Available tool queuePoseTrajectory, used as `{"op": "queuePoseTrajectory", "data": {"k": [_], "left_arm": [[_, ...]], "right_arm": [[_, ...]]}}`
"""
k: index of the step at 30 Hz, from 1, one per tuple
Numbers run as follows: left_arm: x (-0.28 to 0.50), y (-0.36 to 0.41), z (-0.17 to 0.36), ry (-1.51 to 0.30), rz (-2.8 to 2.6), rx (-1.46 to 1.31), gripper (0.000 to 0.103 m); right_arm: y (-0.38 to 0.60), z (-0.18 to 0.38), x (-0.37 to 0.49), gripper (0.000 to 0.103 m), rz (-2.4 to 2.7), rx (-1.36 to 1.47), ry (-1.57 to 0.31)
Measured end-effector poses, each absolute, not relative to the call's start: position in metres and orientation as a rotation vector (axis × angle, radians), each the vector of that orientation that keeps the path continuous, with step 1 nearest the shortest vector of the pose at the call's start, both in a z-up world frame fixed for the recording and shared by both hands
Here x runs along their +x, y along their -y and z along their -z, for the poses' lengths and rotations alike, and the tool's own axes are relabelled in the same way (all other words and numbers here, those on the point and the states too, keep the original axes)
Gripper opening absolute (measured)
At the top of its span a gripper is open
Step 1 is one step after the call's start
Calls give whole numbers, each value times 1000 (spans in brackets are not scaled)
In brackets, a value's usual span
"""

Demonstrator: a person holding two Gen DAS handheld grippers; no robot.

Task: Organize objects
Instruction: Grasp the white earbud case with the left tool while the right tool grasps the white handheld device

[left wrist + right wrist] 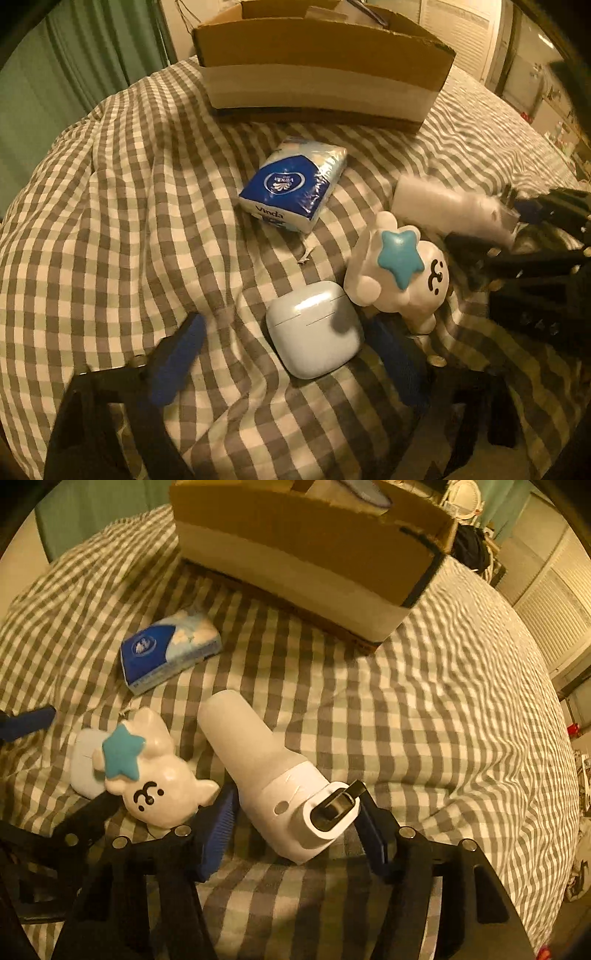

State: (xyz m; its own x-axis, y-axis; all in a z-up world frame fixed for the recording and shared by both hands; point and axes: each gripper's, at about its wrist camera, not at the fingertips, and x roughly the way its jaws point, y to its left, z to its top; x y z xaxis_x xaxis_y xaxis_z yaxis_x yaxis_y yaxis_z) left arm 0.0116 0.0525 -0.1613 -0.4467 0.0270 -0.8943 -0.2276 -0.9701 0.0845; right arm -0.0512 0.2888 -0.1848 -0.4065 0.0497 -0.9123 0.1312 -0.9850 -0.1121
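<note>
Straddling with parted, not-yet-pressing pads: left hand-held gripper [284, 363] round the smooth, slippery-looking earbud case [314, 328], right hand-held gripper [301, 834] round the rigid white device [266, 775], both before the cardboard box [317, 85]; flat flanks likely grip best.

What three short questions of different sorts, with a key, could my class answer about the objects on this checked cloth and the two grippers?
1. True or false: the tissue pack lies inside the cardboard box.
2. Which object sits between the left gripper's fingers?
A. white figurine
B. earbud case
C. tissue pack
3. Fill in: the right gripper straddles the end of the white ____.

Key
1. False: it lies on the checked cloth, in front of the box.
2. B; the pads stand clear of it.
3. Handheld device, lying on its side; whether the pads press it is unclear.
</note>
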Motion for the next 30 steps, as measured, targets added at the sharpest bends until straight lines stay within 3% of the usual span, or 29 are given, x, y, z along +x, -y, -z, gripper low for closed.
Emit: {"op": "queuePoseTrajectory", "data": {"k": [4,9,11,12,21,30], "left_arm": [[10,-61,167,-325,-2496,-1568,73],[2,-68,182,-409,-2447,-1635,73],[3,-65,180,-385,-2456,-1632,65],[4,-63,179,-385,-2469,-1629,55],[17,-47,157,-288,-2499,-1635,55],[50,-21,103,-211,-2568,-1572,55]], "right_arm": [[-302,179,-47,59,2617,1661,-151],[-307,175,-43,59,2638,1646,-110],[-308,174,-40,59,2643,1640,-102],[-308,174,-41,59,2648,1634,-96],[-312,166,-41,59,2697,1581,-61],[-322,131,-19,59,2745,1518,-28]]}}
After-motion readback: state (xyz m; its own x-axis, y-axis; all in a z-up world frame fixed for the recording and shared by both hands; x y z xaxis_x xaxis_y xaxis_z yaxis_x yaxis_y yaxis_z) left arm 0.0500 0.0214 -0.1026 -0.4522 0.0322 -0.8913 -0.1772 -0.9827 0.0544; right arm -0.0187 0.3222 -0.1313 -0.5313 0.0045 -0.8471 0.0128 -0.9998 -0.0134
